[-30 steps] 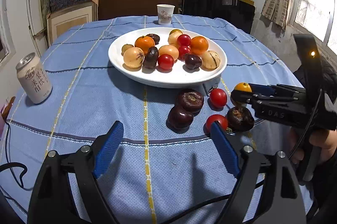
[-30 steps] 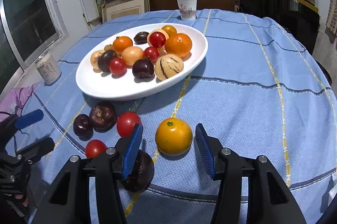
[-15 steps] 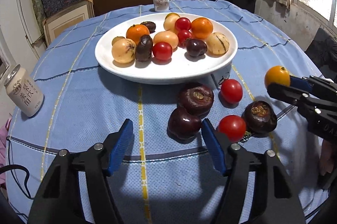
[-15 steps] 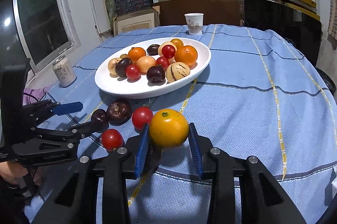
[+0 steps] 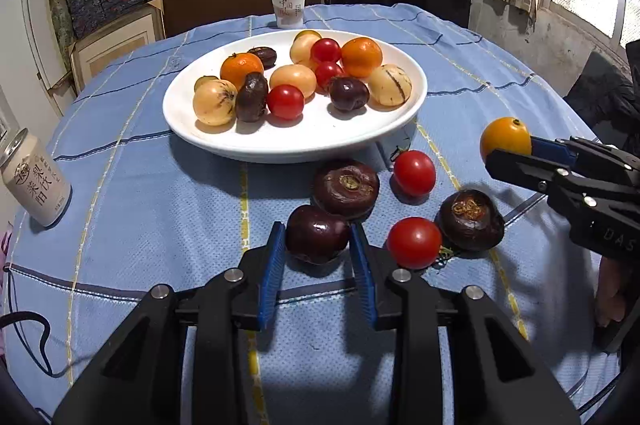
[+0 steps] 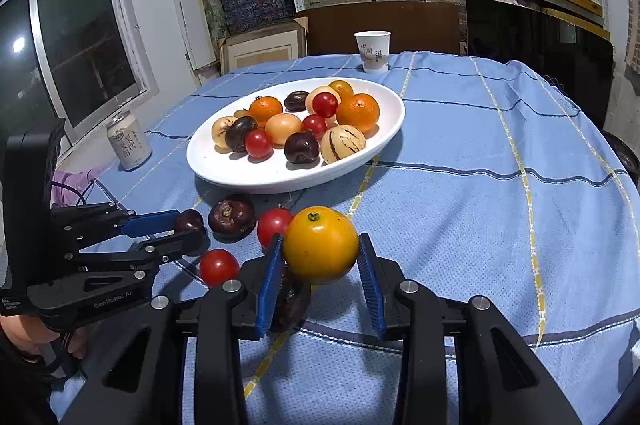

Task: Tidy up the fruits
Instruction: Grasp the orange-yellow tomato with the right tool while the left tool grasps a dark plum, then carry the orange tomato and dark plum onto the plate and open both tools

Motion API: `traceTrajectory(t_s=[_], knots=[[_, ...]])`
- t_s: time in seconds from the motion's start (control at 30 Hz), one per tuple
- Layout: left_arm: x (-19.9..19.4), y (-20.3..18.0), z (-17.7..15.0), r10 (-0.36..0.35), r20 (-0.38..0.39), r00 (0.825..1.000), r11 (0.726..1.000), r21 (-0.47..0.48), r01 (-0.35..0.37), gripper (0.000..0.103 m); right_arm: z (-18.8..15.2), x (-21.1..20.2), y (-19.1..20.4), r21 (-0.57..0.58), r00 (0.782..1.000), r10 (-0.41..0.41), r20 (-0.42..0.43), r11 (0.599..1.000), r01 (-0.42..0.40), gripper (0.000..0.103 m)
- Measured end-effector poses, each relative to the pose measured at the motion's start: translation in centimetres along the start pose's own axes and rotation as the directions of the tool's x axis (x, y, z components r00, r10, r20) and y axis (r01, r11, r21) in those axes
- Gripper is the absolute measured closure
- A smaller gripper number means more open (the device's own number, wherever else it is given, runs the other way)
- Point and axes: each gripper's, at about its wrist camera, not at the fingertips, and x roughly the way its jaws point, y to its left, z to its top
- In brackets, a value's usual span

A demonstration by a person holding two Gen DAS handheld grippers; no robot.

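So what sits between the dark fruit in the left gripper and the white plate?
In the left wrist view, one larger dark fruit lies between the gripped fruit and the plate.

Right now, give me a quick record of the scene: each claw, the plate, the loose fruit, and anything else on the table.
left claw: closed around a dark plum on the tablecloth
right claw: holding a yellow tomato above the cloth
plate: white, holding mixed fruit
loose fruit: two red tomatoes, two dark brown fruits
other: drink can, paper cup
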Motion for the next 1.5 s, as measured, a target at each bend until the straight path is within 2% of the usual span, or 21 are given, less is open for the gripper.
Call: traceTrajectory(t_s=[0.43,0.63,0.83,1.2,1.5], knots=[[-4.2,0.5,-1.3,0.010,0.051,0.999,0.999,-0.047,-0.008,0.071,-0.2,-1.6,0.4,0.003,0.999,-0.007,0.046,1.000,0.006,0.065],[-7.3,0.9,-1.6,0.012,0.101,0.995,0.998,-0.065,-0.005,0.071,-1.1,-4.0,1.1,0.021,0.998,-0.002,0.062,1.000,0.000,0.065],[-11.5,0.9,-1.5,0.005,0.178,0.984,0.998,-0.065,0.007,0.071,-1.4,-6.5,2.4,0.001,0.997,-0.014,0.078,1.000,0.014,0.066],[-16.0,2.1,2.6,0.001,0.269,0.963,0.998,-0.059,0.015,0.071,2.8,-10.6,3.9,-0.051,0.986,-0.028,0.166,0.998,0.037,0.066],[-14.5,2.0,8.2,-0.007,0.268,0.963,1.000,-0.026,0.014,0.071,8.3,-8.7,4.2,-0.111,0.984,-0.048,0.171,0.991,0.068,0.066]])
